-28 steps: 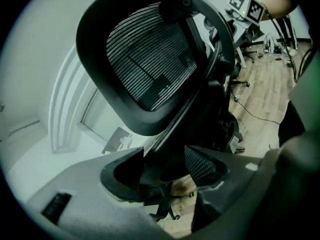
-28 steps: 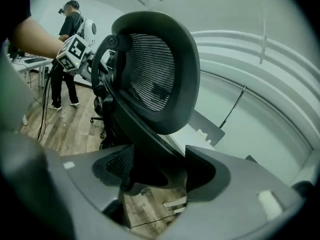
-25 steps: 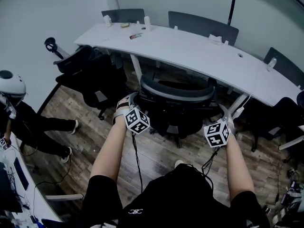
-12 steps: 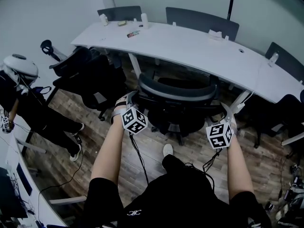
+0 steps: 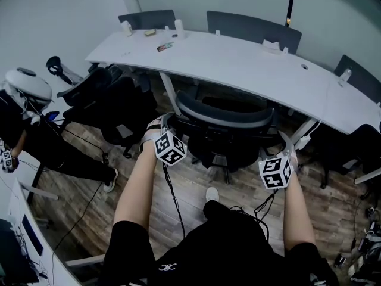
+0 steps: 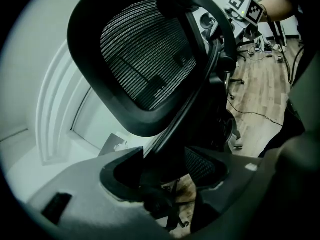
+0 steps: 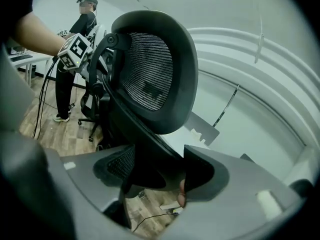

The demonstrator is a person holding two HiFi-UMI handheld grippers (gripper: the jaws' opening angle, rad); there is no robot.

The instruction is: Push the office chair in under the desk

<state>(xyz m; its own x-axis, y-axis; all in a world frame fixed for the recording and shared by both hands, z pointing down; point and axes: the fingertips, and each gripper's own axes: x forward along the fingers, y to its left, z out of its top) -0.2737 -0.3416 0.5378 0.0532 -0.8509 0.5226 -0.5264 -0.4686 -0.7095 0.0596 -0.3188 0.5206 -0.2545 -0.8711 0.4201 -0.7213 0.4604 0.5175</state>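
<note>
A black mesh-backed office chair (image 5: 223, 127) stands in front of the white curved desk (image 5: 250, 64), its seat partly beneath the desk's front edge. My left gripper (image 5: 163, 124) holds the left side of the backrest rim, and my right gripper (image 5: 286, 145) holds the right side. In the left gripper view the chair (image 6: 145, 59) fills the picture, and its frame passes between the jaws of the left gripper (image 6: 165, 181). The right gripper view shows the chair's backrest (image 7: 152, 66) rising from between the jaws of the right gripper (image 7: 150, 179).
A second black chair (image 5: 110, 103) stands at the left, next to a bystander in a white helmet (image 5: 30, 109). Grey chairs (image 5: 253, 31) line the desk's far side, and another chair (image 5: 351, 154) sits at the right. Small items (image 5: 165, 45) lie on the desk. Cables trail on the wooden floor (image 5: 89, 195).
Both grippers keep their hold on the backrest. The holder's foot has stepped forward behind the chair. The bystander at the left has walked toward the near left.
</note>
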